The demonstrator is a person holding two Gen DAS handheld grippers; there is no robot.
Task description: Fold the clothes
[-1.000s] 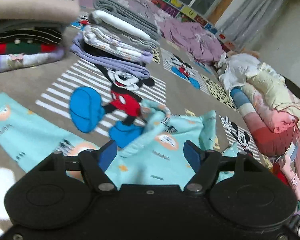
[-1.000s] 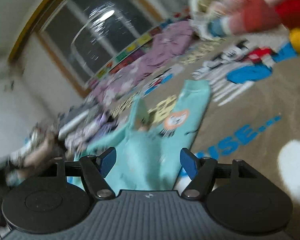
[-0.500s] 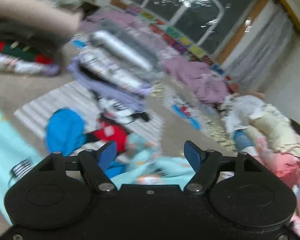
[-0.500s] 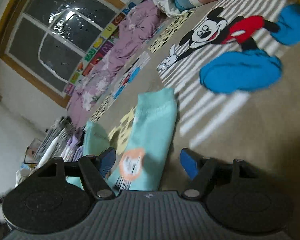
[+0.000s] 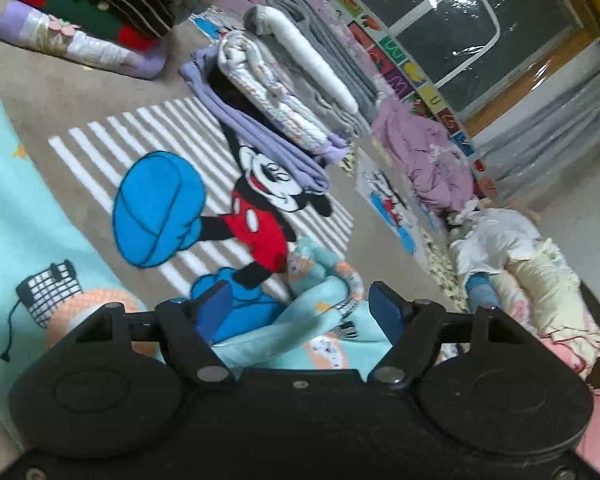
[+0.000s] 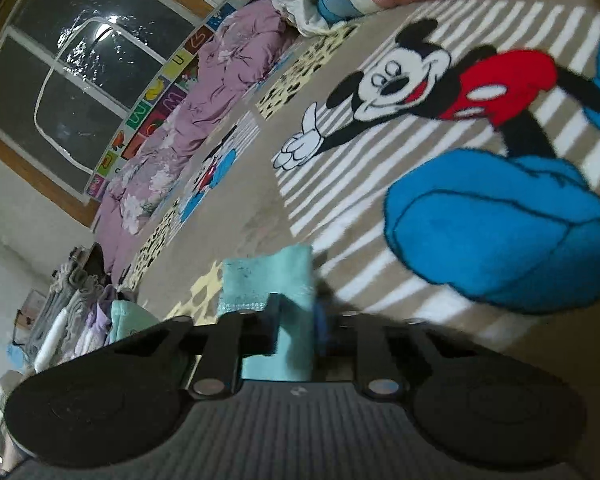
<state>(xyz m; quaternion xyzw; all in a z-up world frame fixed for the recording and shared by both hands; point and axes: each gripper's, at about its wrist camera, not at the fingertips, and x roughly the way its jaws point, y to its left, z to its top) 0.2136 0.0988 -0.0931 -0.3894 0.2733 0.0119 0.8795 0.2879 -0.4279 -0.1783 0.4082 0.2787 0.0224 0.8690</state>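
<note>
while the right gripper (image 6: 314, 320) pinched the cuffed end of a mint-green garment (image 6: 274, 280) lying on the cartoon-mouse carpet (image 6: 460, 184), the left gripper (image 5: 300, 306) hung with jaws spread above a bunched part of the same garment (image 5: 312, 300), touching nothing. soft, light and limp, the cloth would likely sag unless both hands took hems or corners.

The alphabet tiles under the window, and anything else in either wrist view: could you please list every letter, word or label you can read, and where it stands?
"U": yellow alphabet tile on the border strip under the window, right wrist view.
"M": purple alphabet tile, same strip.
Other tiles in both views: pictures or letters too blurred to read.
Turquoise garment: cartoon prints, no readable words.
Small mark on the right gripper's body: a logo, no text.
</note>
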